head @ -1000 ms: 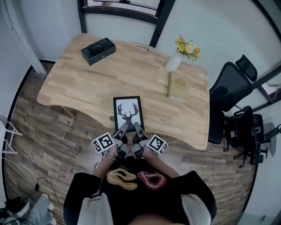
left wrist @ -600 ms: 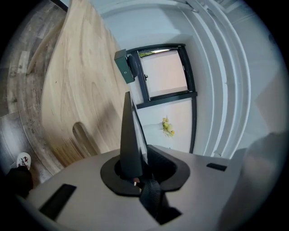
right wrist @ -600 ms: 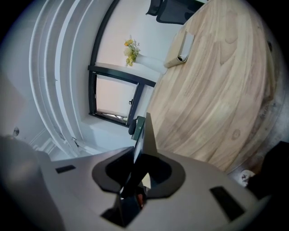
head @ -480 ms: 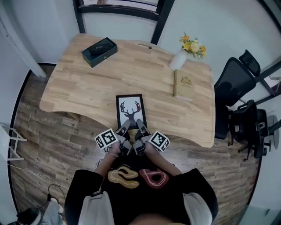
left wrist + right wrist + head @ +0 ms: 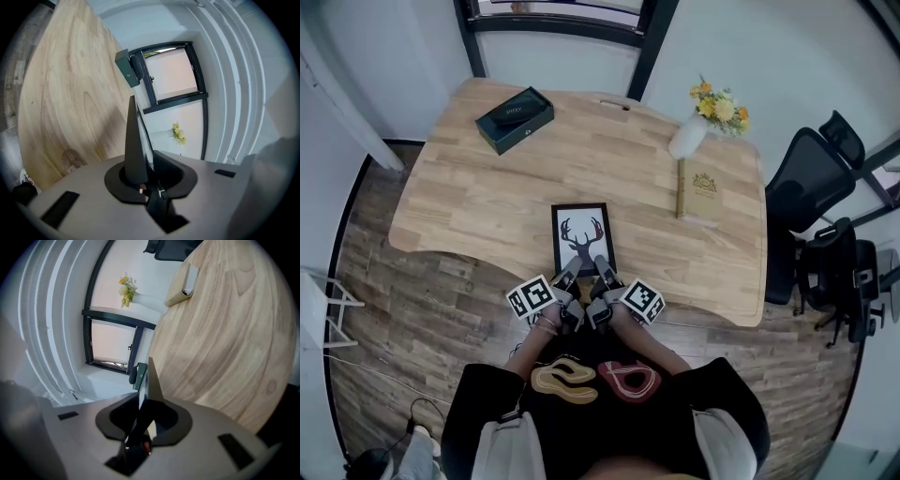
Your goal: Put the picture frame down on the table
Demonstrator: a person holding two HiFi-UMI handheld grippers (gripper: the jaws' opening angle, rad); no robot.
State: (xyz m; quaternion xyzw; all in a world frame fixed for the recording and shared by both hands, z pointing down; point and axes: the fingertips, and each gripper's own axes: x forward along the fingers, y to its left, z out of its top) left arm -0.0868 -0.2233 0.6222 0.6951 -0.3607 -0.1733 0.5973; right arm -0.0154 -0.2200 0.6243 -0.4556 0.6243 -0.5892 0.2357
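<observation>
The picture frame (image 5: 583, 238) lies flat over the table (image 5: 478, 202), close to the near edge and about in the middle. I cannot tell if it rests on the wood yet. The left gripper (image 5: 573, 269) and the right gripper (image 5: 601, 266) sit side by side at the frame's near end. Each one has its jaws almost closed and pinches the thin edge of the frame. In each gripper view the frame shows as a thin line between the two jaws.

The other things are well away from the frame. A dark green box (image 5: 515, 119) sits at the far left corner of the table. A white vase (image 5: 686, 139) with yellow flowers (image 5: 721, 104) stands at the far right. A book (image 5: 700, 189) lies just in front of the vase. Black office chairs (image 5: 811, 211) stand on the floor (image 5: 403, 300) past the table's right side.

The table is pale wood with long grain lines and round corners. The picture frame is a thin black rectangle. Its picture is white with a black deer head and antlers. The box is long with a flat top. The vase is smooth and round. The book is tan and thin. The floor is made of brown planks. Each gripper is grey and has a cube with black and white squares.
</observation>
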